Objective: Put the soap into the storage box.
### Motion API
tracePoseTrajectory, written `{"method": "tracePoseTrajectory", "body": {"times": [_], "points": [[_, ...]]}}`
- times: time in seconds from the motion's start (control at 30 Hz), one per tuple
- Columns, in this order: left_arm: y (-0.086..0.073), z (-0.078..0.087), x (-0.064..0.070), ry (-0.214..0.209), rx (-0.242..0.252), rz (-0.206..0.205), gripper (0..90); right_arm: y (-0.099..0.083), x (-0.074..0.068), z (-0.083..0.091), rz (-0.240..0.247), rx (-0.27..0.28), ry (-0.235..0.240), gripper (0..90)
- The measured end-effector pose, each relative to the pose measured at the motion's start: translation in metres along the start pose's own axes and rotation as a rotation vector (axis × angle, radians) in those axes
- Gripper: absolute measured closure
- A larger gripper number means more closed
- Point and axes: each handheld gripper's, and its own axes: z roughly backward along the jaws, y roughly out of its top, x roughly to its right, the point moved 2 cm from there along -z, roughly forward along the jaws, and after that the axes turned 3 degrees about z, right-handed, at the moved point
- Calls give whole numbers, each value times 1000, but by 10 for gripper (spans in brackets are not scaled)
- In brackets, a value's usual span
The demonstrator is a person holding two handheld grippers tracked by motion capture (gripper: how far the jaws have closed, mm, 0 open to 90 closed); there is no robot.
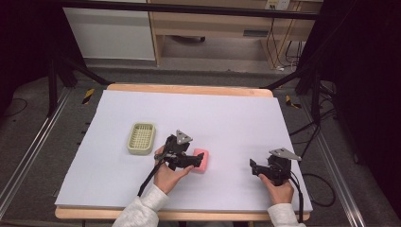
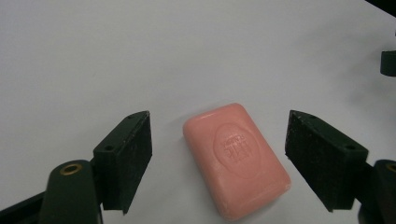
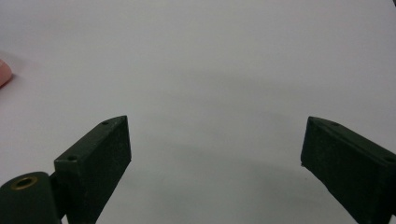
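Note:
A pink bar of soap [image 1: 200, 159] [image 2: 236, 159] lies flat on the white table sheet [image 1: 227, 118], stamped side up. My left gripper [image 1: 193, 159] [image 2: 219, 161] is open, its two black jaws standing on either side of the soap with a gap at each side. A pale green slotted soap tray [image 1: 141, 138] rests to the left of that hand. My right gripper [image 1: 254, 168] [image 3: 215, 158] is open near the table's front right, with bare sheet between its jaws. A sliver of the soap [image 3: 3, 72] shows at the left edge of the right gripper view.
The wooden table edge [image 1: 189, 88] frames the sheet at the back. Black frame legs and cables [image 1: 307, 132] stand off the table's right side. A cable trails from each gripper toward the front edge.

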Motion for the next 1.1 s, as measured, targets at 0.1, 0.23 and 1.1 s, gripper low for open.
{"method": "tracePoseTrajectory", "body": {"times": [0.1, 0.23, 1.1], "points": [[-1, -3, 3, 2, -7, -4, 224, 0, 0, 0, 1, -1, 1, 88], [-2, -7, 4, 5, -15, -11, 220, 0, 0, -1, 1, -3, 4, 88], [-6, -27, 14, 14, -64, -19, 192, 0, -1, -1, 3, -7, 10, 88]]}}
